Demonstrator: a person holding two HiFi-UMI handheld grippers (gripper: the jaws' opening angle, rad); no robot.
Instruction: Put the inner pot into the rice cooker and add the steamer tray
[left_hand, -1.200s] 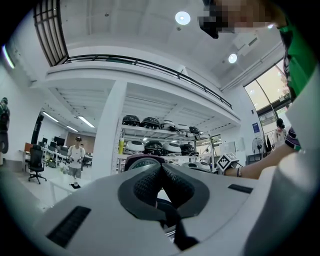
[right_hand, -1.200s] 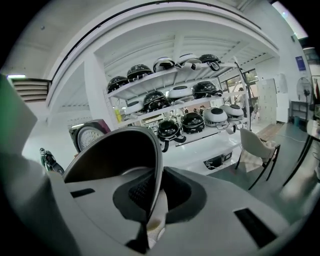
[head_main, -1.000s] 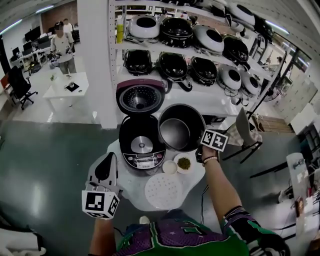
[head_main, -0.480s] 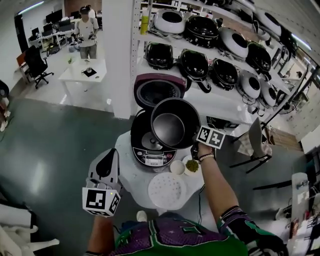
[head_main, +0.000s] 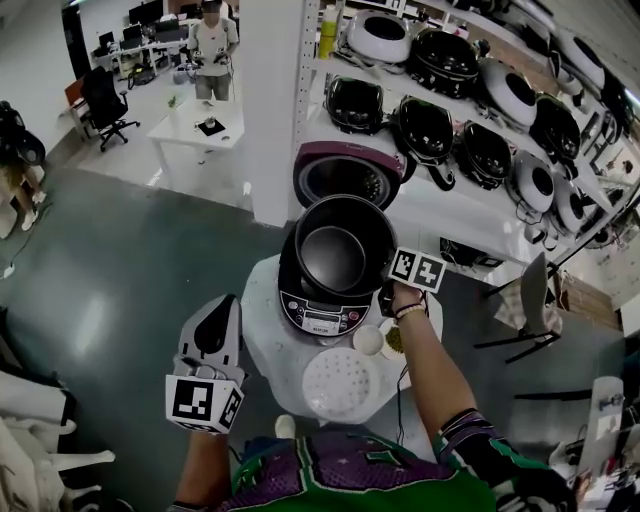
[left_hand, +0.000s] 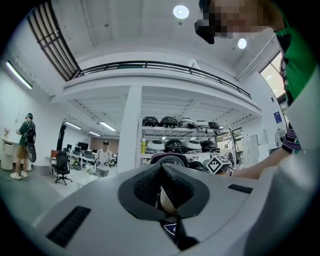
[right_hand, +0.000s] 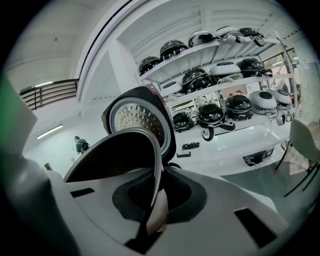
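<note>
The right tongs (head_main: 389, 289) are pinching the rim of the dark inner pot (head_main: 335, 256), one pad inside the wall and one outside, with the thin metal edge pressed between them. The pot hangs tilted over the open body of the rice cooker (head_main: 320, 316), its mouth turned up, and it covers the cavity so fully that only the cooker's front control panel shows beneath it. From here I cannot tell whether the pot's bottom has entered the well. The cooker's lid (head_main: 346, 176) stands raised behind the pot, its perforated inner plate facing forward. The cooker sits on a small round white table (head_main: 264, 335). On the near part of that table lies the white steamer tray (head_main: 340, 384), flat and untouched, in front of the control panel. Between tray and cooker, just to the right, sit a small white bowl (head_main: 368, 340) and a second bowl (head_main: 394, 340) holding something greenish. The left tongs (head_main: 219, 312) are pressed together with nothing between them, held level off the table's left edge, well apart from the cooker. Behind the table runs a white shelf (head_main: 470, 190) stocked with many more rice cookers.
</note>
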